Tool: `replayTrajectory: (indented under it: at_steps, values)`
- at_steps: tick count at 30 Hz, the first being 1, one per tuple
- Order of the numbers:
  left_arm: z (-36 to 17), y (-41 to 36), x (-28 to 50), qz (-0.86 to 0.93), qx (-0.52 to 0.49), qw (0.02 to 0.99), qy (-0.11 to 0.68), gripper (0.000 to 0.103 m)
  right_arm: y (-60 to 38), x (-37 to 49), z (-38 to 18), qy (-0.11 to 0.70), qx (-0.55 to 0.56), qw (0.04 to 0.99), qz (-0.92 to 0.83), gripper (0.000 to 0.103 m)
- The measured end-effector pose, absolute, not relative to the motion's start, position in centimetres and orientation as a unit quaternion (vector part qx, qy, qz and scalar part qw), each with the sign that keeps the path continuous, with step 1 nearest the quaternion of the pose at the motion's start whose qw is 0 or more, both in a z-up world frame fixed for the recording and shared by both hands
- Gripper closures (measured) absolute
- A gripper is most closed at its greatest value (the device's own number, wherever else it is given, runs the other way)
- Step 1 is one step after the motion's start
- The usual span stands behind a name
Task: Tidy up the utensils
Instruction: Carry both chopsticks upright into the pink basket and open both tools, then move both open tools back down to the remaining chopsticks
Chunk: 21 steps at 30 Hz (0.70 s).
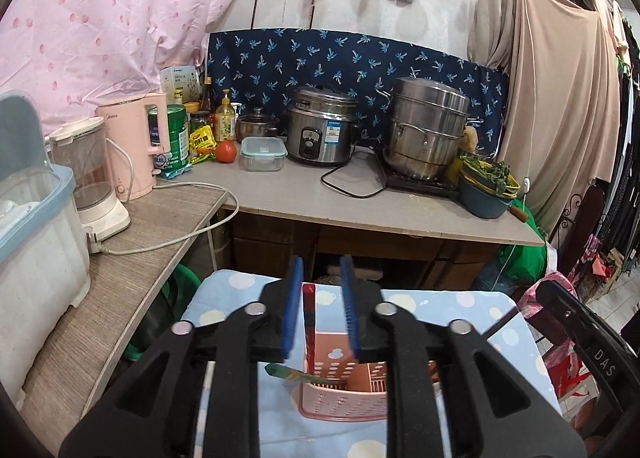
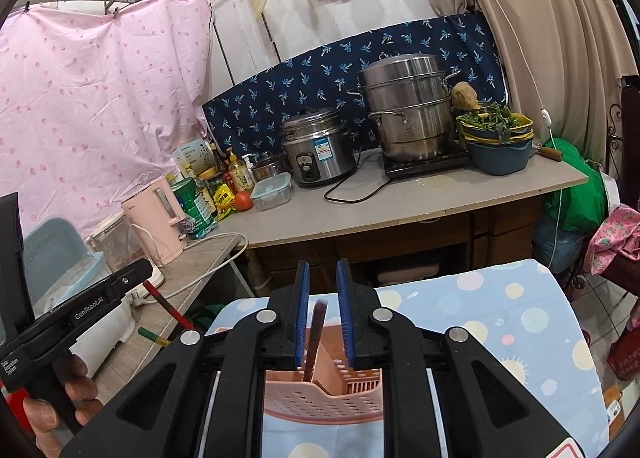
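The chopsticks go in the pink holder (image 1: 344, 398), which sits on a spotty blue cloth (image 1: 460, 314). One red chopstick (image 1: 308, 310) stands between the blue pads of the left gripper (image 1: 320, 298). The pads stand a little way apart and do not press on it, so it looks let go. Its low end is down in the holder. A second dark red chopstick (image 2: 318, 332) stands the same way inside the right gripper (image 2: 323, 304). Those pads are a bit apart too, with gaps on both sides of the stick.

To do this step well, I think both grippers should lift straight up. That way the pads do not knock the sticks or tip the holder over.

The holder has little holes in its walls and a wall down the middle. The second chopstick stands in the side nearer the left gripper. A green-tipped stick (image 1: 296, 374) rests across the holder's rim. I cannot tell what else lies inside.

Far back on the counter, a clear box (image 1: 263, 154) with a lid looks empty, and a blue bowl (image 1: 486, 194) holds green leaves.
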<state>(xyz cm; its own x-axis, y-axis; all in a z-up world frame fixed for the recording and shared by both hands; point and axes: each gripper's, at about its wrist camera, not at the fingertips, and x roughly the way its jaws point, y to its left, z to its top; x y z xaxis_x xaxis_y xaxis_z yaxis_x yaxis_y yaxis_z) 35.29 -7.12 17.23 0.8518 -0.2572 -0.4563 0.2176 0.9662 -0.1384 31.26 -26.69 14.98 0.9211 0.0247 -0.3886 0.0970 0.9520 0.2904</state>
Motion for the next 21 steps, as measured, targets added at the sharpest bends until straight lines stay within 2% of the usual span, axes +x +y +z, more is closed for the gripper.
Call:
replayTrajectory:
  at_steps: [2, 8, 21]
  values:
    - [17.3, -7.0, 34.9, -0.122, -0.040, 0.962, 0.240, 0.074, -26.8, 30.7, 15.1, 0.195, 0.154, 0.968, -0.019, 0.084]
    - [17.8, -6.4, 32.9, -0.125, -0.035, 0.962, 0.242, 0.067, -26.7, 28.5, 15.4, 0.197, 0.153, 0.968, -0.012, 0.083]
    - [16.9, -4.3, 24.8, -0.130, -0.014, 0.956, 0.261, 0.066, -23.1, 19.1, 14.7, 0.214, 0.114, 0.970, 0.015, 0.083]
